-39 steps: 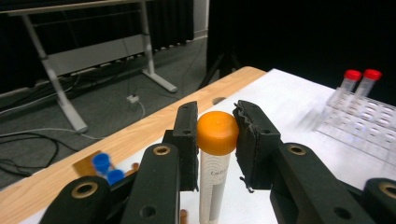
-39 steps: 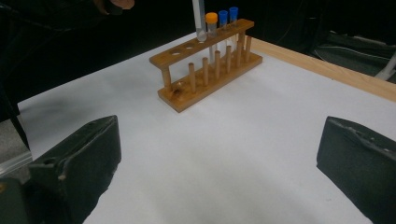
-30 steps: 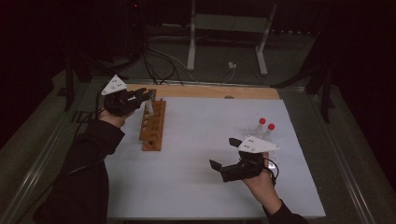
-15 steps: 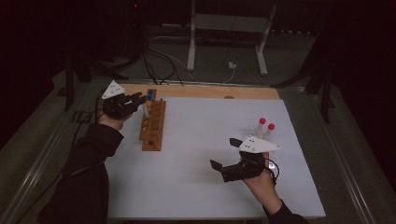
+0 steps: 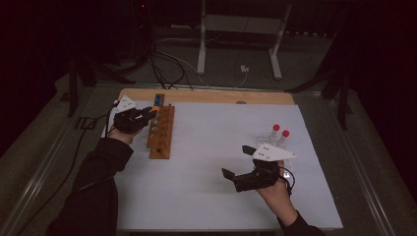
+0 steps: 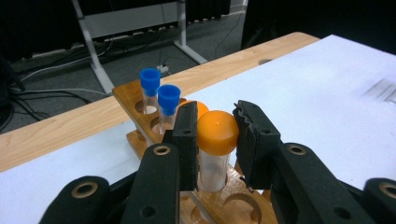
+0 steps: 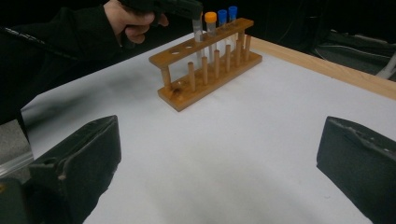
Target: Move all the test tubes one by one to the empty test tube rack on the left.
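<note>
The left hand-held gripper [image 6: 217, 140] grasps the orange-capped tube [image 6: 215, 149] by its cap, above the wooden rack [image 5: 161, 130] at ten o'clock on the tabletop [image 5: 211, 162]. The right hand-held gripper [image 5: 236, 164] rests at five o'clock, jaws spread wide and empty.

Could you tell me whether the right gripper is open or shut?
Open: the right gripper has its fingers spread wide apart over the bare white table, holding nothing.

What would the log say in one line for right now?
left gripper: shut on orange-capped tube over wooden rack | right gripper: open, empty | red-capped tubes: on table
</note>
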A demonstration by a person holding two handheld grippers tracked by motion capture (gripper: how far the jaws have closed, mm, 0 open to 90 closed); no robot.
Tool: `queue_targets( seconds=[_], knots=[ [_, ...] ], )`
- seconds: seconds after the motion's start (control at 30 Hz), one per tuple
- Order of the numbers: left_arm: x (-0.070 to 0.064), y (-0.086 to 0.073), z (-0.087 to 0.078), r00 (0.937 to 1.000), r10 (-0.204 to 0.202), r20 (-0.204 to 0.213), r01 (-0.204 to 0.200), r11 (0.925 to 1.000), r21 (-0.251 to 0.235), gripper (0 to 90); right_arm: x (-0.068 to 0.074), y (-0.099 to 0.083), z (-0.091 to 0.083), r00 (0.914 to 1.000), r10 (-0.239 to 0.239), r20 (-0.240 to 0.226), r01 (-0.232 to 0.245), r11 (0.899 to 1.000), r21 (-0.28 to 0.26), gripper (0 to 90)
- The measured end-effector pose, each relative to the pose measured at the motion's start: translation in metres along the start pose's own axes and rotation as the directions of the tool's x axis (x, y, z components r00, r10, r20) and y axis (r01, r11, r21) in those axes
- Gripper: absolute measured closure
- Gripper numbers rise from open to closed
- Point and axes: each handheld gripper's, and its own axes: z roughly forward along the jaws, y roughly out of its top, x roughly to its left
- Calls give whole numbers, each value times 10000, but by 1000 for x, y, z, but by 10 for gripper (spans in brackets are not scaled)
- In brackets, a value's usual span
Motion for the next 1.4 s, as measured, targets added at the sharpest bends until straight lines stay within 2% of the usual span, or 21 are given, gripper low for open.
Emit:
queue_targets(
  seconds=[0.33, 0.6, 0.7, 0.83, 0.87, 0.97, 1.17, 1.2, 1.33, 1.4],
  knots=[
    [-2, -6, 5, 9998, 205, -62, -203, 9991, 363, 719, 1, 1, -1, 10000, -13, -22, 13, 10000, -16, 0],
    [-4, -5, 5, 9995, 322, -27, -321, 9985, 453, 706, 0, 2, -2, 10000, 24, -50, -24, 10000, -71, 0],
    [-5, -3, 1, 9996, 276, 72, -278, 9990, 354, 580, 0, 3, -4, 10000, 38, -27, -38, 9999, -141, 0],
    [-8, 1, -7, 9993, 275, 245, -283, 9990, 348, 351, -3, 8, -9, 9999, -26, 127, 30, 9995, -308, 0],
    [-9, 3, -10, 9994, 318, 166, -324, 9989, 350, 301, -4, 10, -11, 9998, -37, 170, 43, 9994, -355, 0],
    [-13, 6, -20, 9988, 197, 439, -210, 9994, 285, 162, -10, 15, -21, 9990, -78, 436, 103, 9983, -567, 0],
    [-24, 3, -41, 9917, 118, 1278, -150, 9996, 247, 35, -32, 25, -42, 9949, -60, 1006, 154, 9956, -922, 0],
    [-27, 1, -45, 9888, 153, 1482, -190, 9996, 232, 29, -36, 26, -46, 9934, -88, 1143, 199, 9951, -964, 0],
    [-38, -5, -58, 9828, 211, 1834, -246, 9996, 166, 18, -56, 28, -59, 9853, 49, 1709, 148, 9934, -1142, 0],
    [-43, -8, -63, 9778, 215, 2086, -253, 9996, 157, 18, -66, 27, -63, 9808, 174, 1943, 54, 9932, -1163, 0]
  ],
)
